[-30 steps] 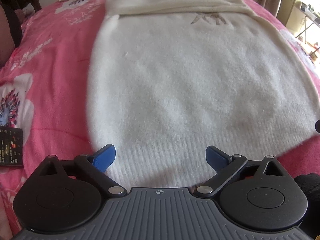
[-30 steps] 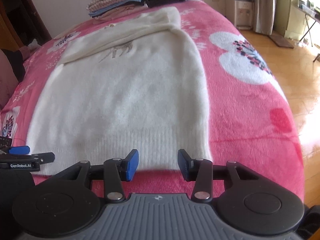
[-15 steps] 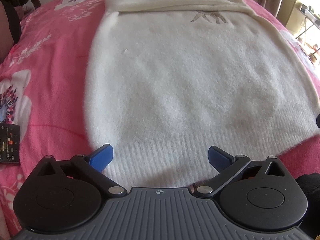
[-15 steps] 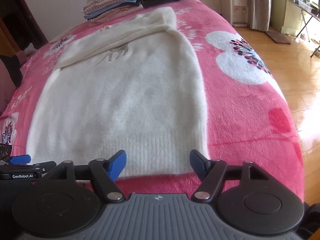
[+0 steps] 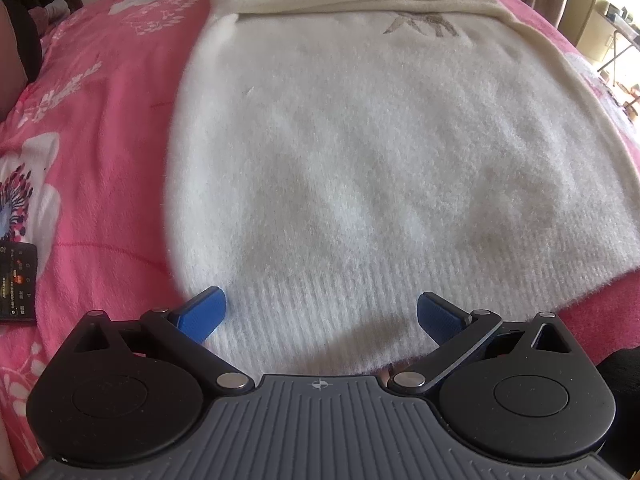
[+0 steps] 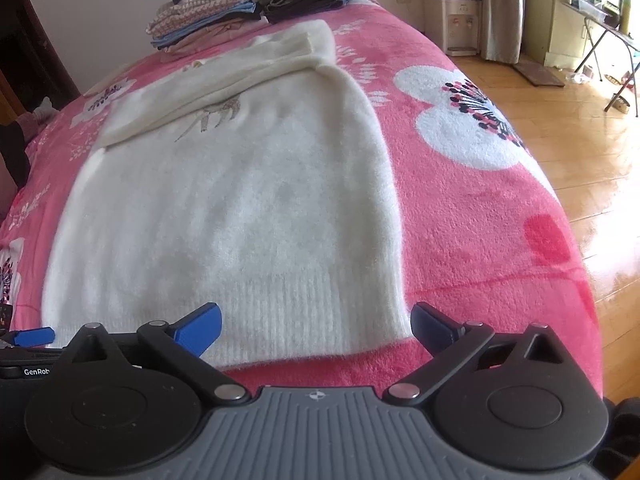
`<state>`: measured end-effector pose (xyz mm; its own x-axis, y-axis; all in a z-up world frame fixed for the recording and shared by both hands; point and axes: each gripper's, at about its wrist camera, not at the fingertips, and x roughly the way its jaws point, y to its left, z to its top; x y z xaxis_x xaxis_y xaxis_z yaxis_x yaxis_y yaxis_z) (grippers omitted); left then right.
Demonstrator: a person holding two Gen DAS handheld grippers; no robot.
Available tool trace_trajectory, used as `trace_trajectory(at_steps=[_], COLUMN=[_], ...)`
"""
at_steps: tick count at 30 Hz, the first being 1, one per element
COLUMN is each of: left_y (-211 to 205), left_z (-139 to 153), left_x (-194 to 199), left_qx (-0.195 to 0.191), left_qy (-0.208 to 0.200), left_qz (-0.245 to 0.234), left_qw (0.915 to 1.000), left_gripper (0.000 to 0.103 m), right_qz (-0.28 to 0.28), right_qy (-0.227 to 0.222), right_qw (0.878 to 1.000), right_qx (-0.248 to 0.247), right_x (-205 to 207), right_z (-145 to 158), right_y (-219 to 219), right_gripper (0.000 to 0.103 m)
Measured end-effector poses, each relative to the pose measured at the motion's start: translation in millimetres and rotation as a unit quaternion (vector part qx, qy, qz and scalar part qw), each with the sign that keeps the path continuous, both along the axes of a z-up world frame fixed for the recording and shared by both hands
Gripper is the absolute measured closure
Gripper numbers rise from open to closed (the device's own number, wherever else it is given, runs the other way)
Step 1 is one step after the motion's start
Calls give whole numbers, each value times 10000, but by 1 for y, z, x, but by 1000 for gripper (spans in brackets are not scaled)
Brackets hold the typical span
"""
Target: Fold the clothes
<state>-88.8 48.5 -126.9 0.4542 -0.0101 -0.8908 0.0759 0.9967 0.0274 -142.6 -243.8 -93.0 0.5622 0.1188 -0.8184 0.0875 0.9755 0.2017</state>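
Observation:
A fluffy white sweater lies flat on the pink flowered bedspread, its sleeves folded across the far end. Its ribbed hem is nearest both cameras. My left gripper stands open over the hem's left part, blue pads wide apart, nothing pinched. My right gripper hovers over the hem's right corner; its jaws are opening and stand wide, with the hem lying below and between them, not pressed. A blue fingertip of the left gripper shows at the right wrist view's left edge.
Two stacks of folded clothes sit at the far end of the bed. A dark remote lies on the bedspread at left. The bed's right edge drops to a wooden floor with a water dispenser and a folding table beyond.
The right gripper's jaws have spread from a narrow gap to wide open over the hem corner. The left gripper has barely shifted and stays open.

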Motion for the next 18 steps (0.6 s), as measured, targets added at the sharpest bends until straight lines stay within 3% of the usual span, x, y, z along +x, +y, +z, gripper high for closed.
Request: trace_trajectory(at_steps=[11,18], left_y=[-2,-1], left_z=[-3,-4], left_x=[-1,-1], left_qx=[-16,-98], left_qy=[98,87], left_qz=[-36,-2], left_qw=[9999,9999], left_gripper=[0,0], right_qz=[-167,-293], right_qy=[158,-47], right_qw=[9996,9992], right_qx=[140,-279], right_x=[2,0], right_z=[-5,0], right_y=[-4,0], right_gripper=[0,0])
